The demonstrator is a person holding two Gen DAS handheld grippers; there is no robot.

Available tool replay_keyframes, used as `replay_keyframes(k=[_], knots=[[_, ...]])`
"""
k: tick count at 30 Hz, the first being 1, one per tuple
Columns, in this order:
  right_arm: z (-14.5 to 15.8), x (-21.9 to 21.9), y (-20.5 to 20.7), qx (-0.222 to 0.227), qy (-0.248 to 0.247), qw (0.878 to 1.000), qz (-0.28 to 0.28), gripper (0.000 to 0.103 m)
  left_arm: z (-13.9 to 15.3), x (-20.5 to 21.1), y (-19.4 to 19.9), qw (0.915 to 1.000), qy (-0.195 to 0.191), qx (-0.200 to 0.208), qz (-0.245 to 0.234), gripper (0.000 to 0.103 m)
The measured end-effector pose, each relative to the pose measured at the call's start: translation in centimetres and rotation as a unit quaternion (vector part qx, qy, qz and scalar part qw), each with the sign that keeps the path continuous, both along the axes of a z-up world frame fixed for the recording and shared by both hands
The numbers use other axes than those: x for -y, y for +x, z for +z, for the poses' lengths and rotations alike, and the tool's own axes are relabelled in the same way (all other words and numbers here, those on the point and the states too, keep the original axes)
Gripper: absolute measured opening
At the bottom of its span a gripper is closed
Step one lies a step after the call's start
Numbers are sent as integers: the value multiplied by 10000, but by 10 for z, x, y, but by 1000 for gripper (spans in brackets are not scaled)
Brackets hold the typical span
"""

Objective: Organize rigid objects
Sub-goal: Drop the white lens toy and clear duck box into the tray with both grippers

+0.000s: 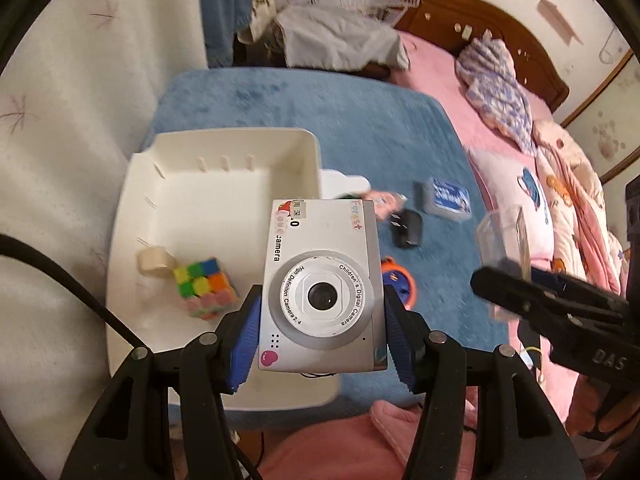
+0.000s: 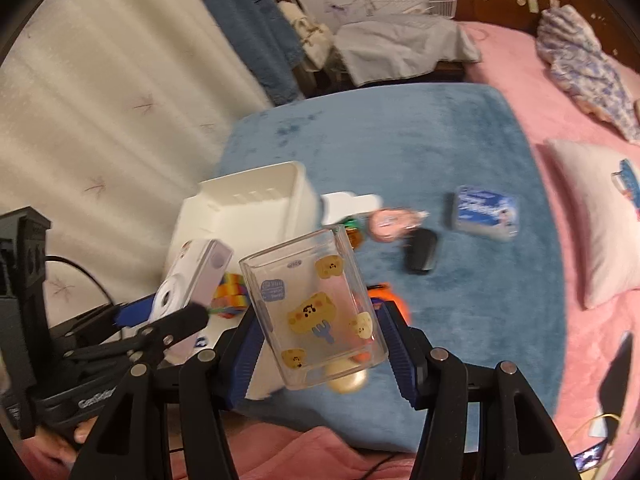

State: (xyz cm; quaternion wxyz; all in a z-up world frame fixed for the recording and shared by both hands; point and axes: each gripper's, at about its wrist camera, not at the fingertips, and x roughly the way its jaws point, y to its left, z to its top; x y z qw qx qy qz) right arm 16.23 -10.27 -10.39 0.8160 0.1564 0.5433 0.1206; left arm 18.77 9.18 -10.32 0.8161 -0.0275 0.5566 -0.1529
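Camera (image 1: 320, 284): pinched by its two short sides in the left gripper (image 1: 320, 320), over the white bin's (image 1: 132, 208) near right corner. Rigid, light, slick-cased; grip the flat sides, never the lens. Right gripper (image 2: 320, 332) clamps a clear plastic cup (image 2: 316, 308) by its walls above the blue mat (image 2: 480, 280); brittle, slippery.
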Motion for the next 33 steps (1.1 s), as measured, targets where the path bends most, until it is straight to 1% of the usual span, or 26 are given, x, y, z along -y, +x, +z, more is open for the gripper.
replay_keyframes(k=[5,8,13,18,20,21,22,23,24,25,27,29,33], knots=[[-15,-35,3,-285,554,9978,237,58,-3,-36,-1,9990,-108,407,143,60],[-25,-56,5,-433,699,9958,412,58,-7,-56,-4,9979,-220,548,254,60],[-38,-88,6,-607,815,9924,698,59,-16,-85,-9,9953,-528,607,533,60],[-42,-108,7,-623,827,9903,925,59,-24,-105,-5,9933,-489,555,885,60],[-43,-114,9,-597,838,9898,983,60,-28,-111,-3,9923,-476,495,1028,60],[-43,-116,10,-579,850,9895,1014,62,-30,-112,-3,9920,-463,468,1080,60],[-44,-117,10,-579,856,9892,1037,66,-33,-115,-1,9916,-423,404,1156,60],[-45,-121,12,-593,860,9891,1041,74,-36,-116,-1,9912,-380,338,1218,62],[-46,-121,12,-598,865,9891,1028,76,-37,-118,0,9905,-384,314,1280,63],[-46,-120,12,-593,867,9893,1016,76,-37,-119,0,9897,-459,331,1317,64],[-46,-117,12,-560,873,9901,948,76,-34,-123,-2,9879,-546,414,1393,72],[-45,-112,12,-526,874,9911,861,76,-32,-123,-3,9864,-579,511,1452,75],[-44,-101,9,-487,895,9924,697,76,-30,-118,-2,9863,-572,550,1446,76]])
